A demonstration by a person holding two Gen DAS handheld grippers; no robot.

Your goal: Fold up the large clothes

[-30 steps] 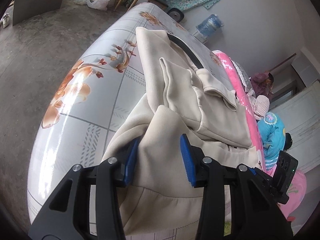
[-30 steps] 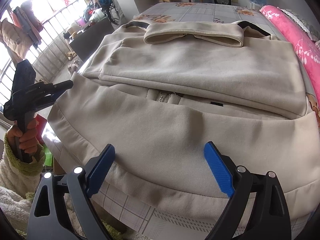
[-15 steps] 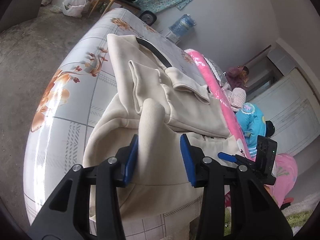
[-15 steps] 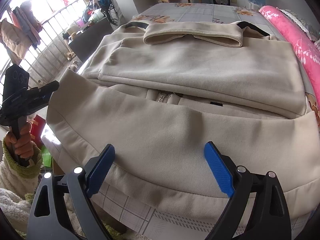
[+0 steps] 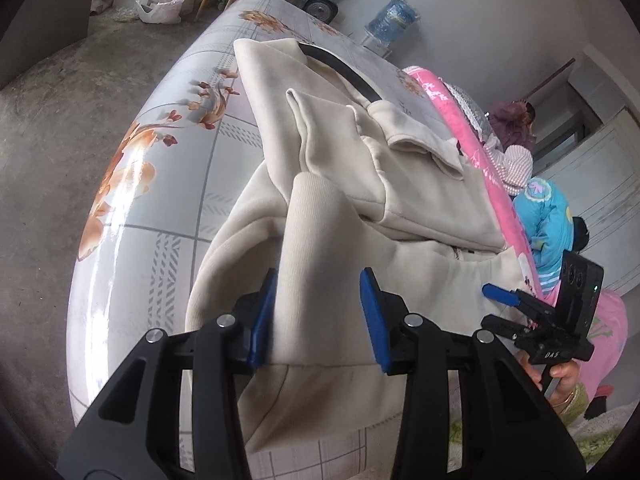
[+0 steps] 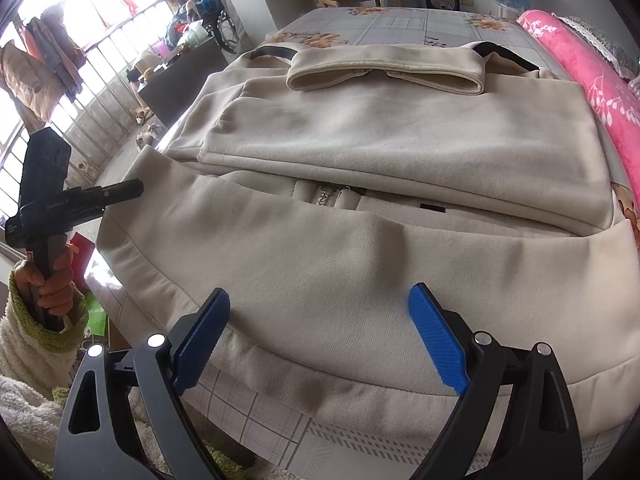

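A: What's different from a second ago?

B: Your left gripper [image 5: 318, 314] has carried the hem corner of the jacket [image 6: 400, 148] higher. A ridge of cream cloth now stands up between its jaws, which are closed on it; before, that fold sat lower and flatter in front of them

A: And your right?

B: Your right gripper [image 6: 320, 344] hasn't budged. Its jaws are spread wide with the hem lying between and just under them, gripping nothing. From the left view, though, your right tool has come into sight off past the right jaw, so the two tools have drawn closer together

A: Where's the jacket sitting?

B: Ahead of both jaw pairs, spread on the bed [image 5: 160, 184]. The sleeves are already folded across the body, the collar [image 6: 384, 70] lies at the far end from your right jaws, and the zip pull [image 6: 320, 198] shows in the gap just beyond the raised hem

A: So what does the lift mean?

B: I'd read it as the start of the bottom-to-collar fold. Only one corner is up, so the hem slopes; you'd likely need your right jaws to close on the cloth beneath them before carrying it forward, or the fold may land skewed

A: Anything nearby to mind?

B: The pink quilt [image 6: 592, 76] lies beyond your right jaw, just beside the jacket
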